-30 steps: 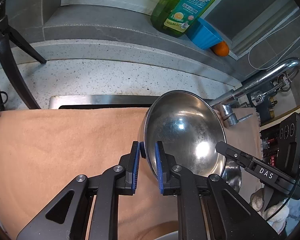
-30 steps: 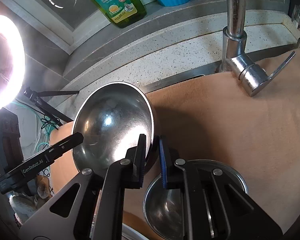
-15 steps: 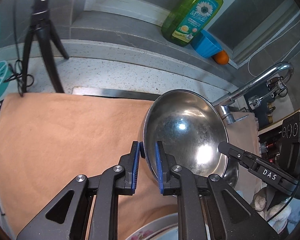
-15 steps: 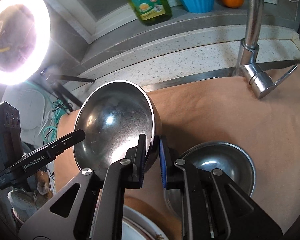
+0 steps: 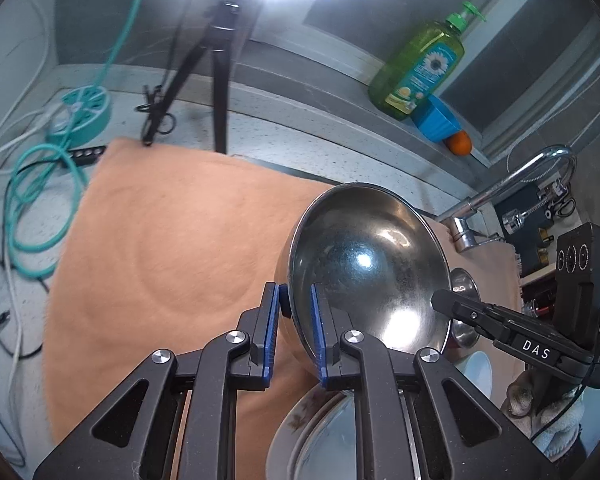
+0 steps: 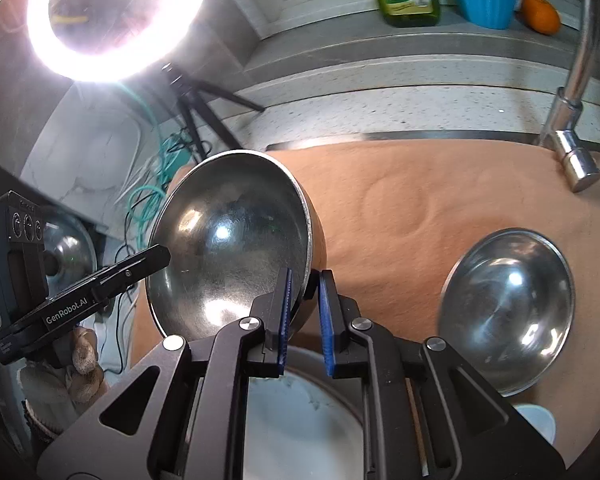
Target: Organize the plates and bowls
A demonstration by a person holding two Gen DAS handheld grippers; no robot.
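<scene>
Presently both the left tool point(image 5: 294, 320) and right tool point(image 6: 304, 304) are clamped on opposite rim edges of the large steel bowl point(image 5: 364, 268), held tilted above the cloth-covered counter point(image 5: 160, 240); smaller steel bowl point(image 6: 508, 312) and plates point(image 5: 296, 424) remain unsorted.
</scene>
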